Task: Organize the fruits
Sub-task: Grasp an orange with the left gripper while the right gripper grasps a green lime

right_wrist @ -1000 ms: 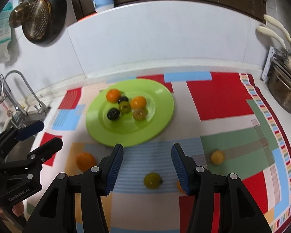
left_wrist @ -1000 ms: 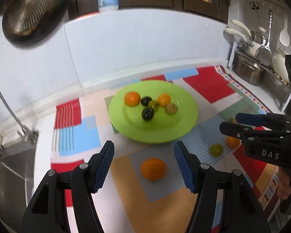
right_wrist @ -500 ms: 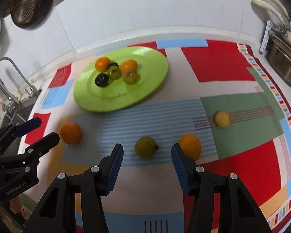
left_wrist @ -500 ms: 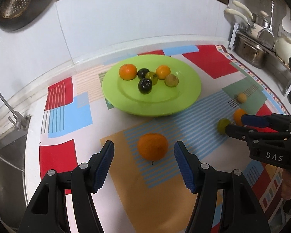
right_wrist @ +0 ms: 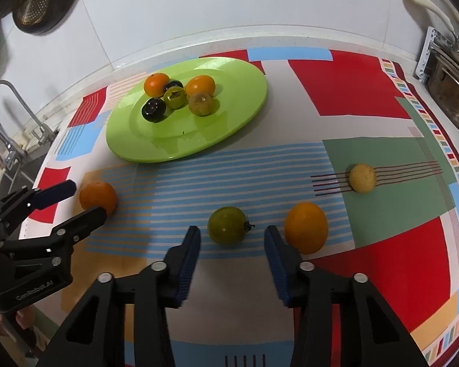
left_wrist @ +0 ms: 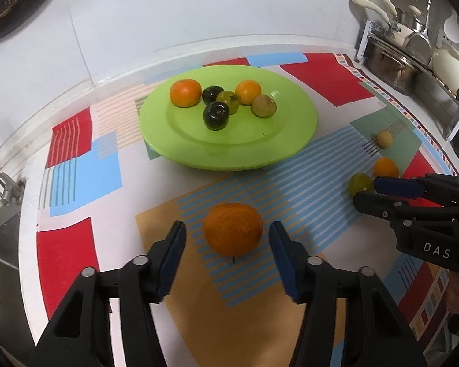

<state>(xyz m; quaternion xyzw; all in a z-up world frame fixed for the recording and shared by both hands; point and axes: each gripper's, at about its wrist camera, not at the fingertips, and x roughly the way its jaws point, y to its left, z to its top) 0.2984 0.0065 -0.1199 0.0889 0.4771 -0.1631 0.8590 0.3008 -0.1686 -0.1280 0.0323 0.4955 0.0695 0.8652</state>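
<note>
A large orange (left_wrist: 232, 229) lies on the patterned mat between the blue pads of my left gripper (left_wrist: 228, 238). Its jaws are closing, with a gap left on both sides of the fruit. A green tomato (right_wrist: 226, 225) lies between the pads of my right gripper (right_wrist: 232, 238), whose jaws are also closing and do not touch it. The green plate (left_wrist: 229, 159) further back holds several fruits. Each wrist view shows the other gripper, the right gripper (left_wrist: 364, 191) and the left gripper (right_wrist: 84, 198), low at its fruit.
A second orange (right_wrist: 306, 226) sits just right of my right gripper's right finger. A pale yellow fruit (right_wrist: 362, 178) lies further right. A sink tap (right_wrist: 6, 116) stands at the left, pots (left_wrist: 391, 67) at the right, and a white wall behind.
Both grippers have come down toward the mat and their jaws have narrowed. The orange and the green tomato now lie between the pads instead of ahead of them.
</note>
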